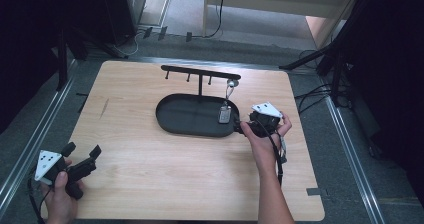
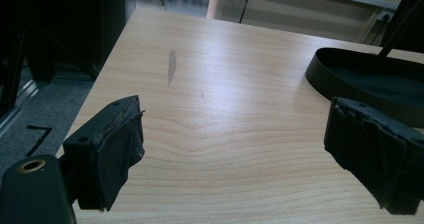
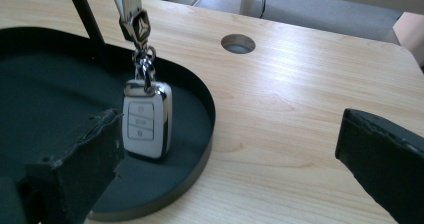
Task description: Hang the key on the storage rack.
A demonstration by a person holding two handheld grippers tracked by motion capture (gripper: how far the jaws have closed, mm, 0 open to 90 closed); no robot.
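Note:
A white car key fob [image 3: 146, 119] hangs by a strap and metal clip [image 3: 139, 26] from the right end of a black T-shaped rack [image 1: 200, 73]. The fob [image 1: 225, 114] dangles over the rack's black oval tray [image 1: 187, 119]. My right gripper [image 3: 235, 159] is open, just right of the tray's edge, with the fob beyond its left jaw and untouched. In the high view it [image 1: 250, 126] sits at the tray's right end. My left gripper [image 1: 81, 153] is open at the table's front left corner, with nothing between its jaws [image 2: 235, 154].
The light wooden table [image 1: 150, 174] has a round cable hole [image 3: 238, 43] behind the tray and a scuff mark [image 2: 172, 65] at its left. Black stands and cables [image 1: 320, 59] crowd the floor around the table. Bare wood lies between the two grippers.

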